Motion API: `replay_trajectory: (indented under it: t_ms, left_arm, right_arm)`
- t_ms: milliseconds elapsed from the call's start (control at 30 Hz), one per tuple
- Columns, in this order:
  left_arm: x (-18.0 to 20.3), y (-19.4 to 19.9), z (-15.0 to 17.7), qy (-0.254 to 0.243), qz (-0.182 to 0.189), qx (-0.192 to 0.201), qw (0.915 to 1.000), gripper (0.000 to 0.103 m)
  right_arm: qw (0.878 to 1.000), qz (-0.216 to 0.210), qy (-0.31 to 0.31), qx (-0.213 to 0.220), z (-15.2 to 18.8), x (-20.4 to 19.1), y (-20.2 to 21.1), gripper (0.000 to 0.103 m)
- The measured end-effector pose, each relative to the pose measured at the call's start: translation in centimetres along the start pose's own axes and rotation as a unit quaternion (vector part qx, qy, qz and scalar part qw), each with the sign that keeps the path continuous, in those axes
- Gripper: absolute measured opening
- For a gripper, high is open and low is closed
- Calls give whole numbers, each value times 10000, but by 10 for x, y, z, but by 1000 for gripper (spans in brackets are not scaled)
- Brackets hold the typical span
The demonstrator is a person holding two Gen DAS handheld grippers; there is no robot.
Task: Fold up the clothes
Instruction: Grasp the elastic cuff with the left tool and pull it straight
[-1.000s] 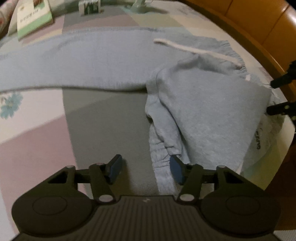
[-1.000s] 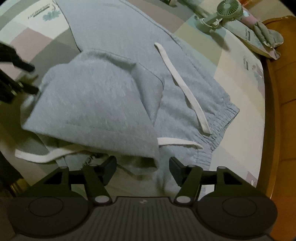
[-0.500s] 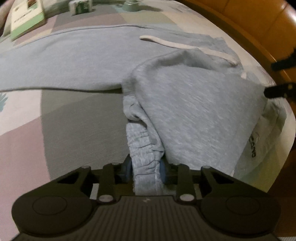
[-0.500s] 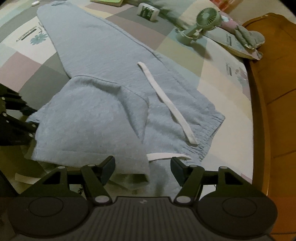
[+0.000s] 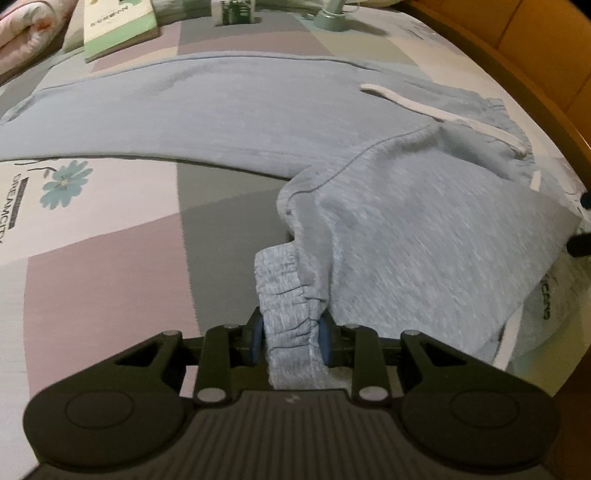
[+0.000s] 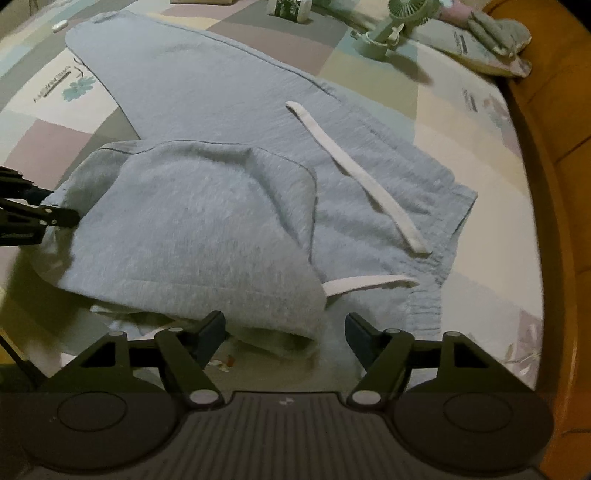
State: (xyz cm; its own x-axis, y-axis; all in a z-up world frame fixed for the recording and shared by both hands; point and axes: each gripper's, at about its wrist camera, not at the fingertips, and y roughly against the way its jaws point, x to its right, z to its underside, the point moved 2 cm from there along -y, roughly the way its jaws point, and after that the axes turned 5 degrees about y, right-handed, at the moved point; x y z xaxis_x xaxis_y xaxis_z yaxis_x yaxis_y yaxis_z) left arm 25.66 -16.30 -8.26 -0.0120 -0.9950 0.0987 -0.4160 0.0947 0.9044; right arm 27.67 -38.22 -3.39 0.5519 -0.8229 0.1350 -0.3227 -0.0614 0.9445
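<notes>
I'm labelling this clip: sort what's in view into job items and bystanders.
Part of the folding job:
- grey sweatpants
- their white drawstring
- left gripper, clamped on the elastic cuff
- right gripper, open at the fabric edge

Just lying about:
- green fan
- booklet
- small box

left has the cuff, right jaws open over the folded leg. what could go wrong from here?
1. The left gripper pinches only the elastic cuff of the sweatpants; a hard pull may slip it out or drag the flat leg askew.
2. The loose drawstring lies across the waistband and could get folded in or snagged.
3. The right gripper, jaws open at the folded edge, might grab only the top layer.
</notes>
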Motion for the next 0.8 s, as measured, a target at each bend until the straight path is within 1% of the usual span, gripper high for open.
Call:
replay_trajectory:
  t_ms: [100, 167, 233, 300, 533, 667, 800]
  left_arm:
    - [-7, 2, -1, -24, -120, 32, 9999, 27]
    - [-12, 4, -2, -36, -186, 49, 9998, 28]
    - [-17, 5, -2, -48, -252, 66, 9996, 28]
    - [-22, 7, -3, -60, -319, 83, 9994, 28]
    - [-61, 19, -7, -118, -660, 66, 9977, 28]
    - [-87, 27, -9, -150, -878, 80, 9960, 28]
    - [-116, 29, -11, -160, -1146, 13, 9933, 28]
  right_arm:
    - [9988, -362, -339, -14, 1, 2, -3, 81]
    - [9956, -662, -662, -31, 2, 4, -6, 84]
    - [9918, -869, -938, -47, 5, 2, -9, 87]
    - [9892, -979, -1086, -73, 7, -2, -12, 89]
    - [9855, -1148, -1220, -253, 10, -31, -18, 92]
    - [9846, -1093, -1339, -259, 5, -42, -16, 94]
    - [9826, -1132, -1442, -287, -3, -48, -15, 94]
